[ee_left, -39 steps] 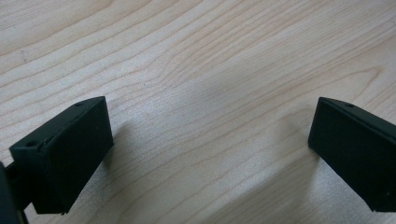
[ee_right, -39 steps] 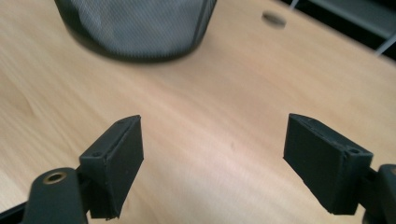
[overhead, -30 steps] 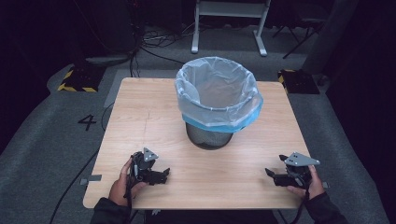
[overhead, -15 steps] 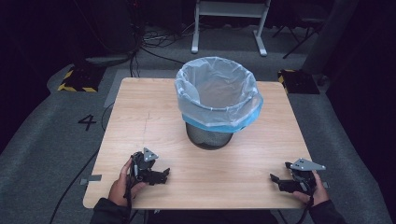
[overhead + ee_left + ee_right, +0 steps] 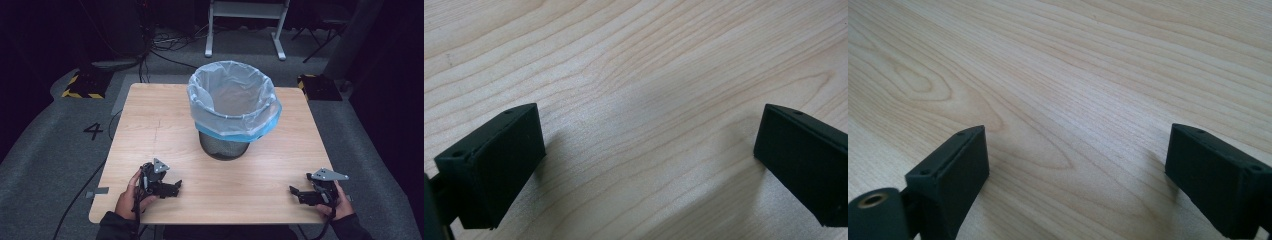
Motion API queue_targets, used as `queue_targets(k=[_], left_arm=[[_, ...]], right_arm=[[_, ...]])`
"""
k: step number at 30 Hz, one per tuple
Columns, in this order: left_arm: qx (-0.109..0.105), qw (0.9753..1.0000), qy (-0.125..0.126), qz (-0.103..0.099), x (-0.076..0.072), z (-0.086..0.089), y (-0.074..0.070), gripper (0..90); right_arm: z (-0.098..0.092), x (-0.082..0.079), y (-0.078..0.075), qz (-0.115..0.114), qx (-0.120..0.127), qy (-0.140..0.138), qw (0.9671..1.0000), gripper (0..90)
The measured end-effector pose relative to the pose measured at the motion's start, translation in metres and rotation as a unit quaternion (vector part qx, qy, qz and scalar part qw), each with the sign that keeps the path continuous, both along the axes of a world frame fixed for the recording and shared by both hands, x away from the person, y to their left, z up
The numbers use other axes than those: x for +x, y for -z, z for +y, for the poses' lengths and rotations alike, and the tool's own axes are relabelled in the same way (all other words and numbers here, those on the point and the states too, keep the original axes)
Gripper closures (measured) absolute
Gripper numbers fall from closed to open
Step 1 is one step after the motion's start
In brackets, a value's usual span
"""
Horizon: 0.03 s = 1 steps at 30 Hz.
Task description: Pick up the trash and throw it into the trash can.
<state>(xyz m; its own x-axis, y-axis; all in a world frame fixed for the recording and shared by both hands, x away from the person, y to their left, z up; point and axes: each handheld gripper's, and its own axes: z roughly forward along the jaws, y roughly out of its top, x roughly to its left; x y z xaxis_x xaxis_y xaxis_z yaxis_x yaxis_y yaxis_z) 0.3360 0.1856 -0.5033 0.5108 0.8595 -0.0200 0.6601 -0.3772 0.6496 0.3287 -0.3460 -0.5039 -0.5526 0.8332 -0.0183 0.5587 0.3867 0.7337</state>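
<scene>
Resting low over the wooden table (image 5: pixel 150 120), your left gripper (image 5: pixel 175 187) sits near the front left edge, held by your left hand (image 5: pixel 131 196), with its jaws pointing toward the table's middle; in the left gripper view the left gripper (image 5: pixel 649 165) has its two black jaws spread wide apart, with bare wood grain between them. Your right gripper (image 5: pixel 296 192) sits near the front right corner, held by your right hand (image 5: pixel 341 202), jaws pointing left; in the right gripper view the right gripper (image 5: pixel 1075 175) likewise stands wide apart over bare wood. The wire bin (image 5: pixel 224 147), lined with a pale blue bag (image 5: pixel 232 100), stands upright at the table's centre, well apart from both grippers and roughly between them, farther from you
</scene>
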Motion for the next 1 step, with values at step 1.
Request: queue_targets(k=[1], left_arm=[[0.0,1.0,0.002,0.0,0.0002,0.0001,0.0,0.1]], right_arm=[[0.0,0.0002,0.0,0.0,0.0,0.0,1.0,9.1]])
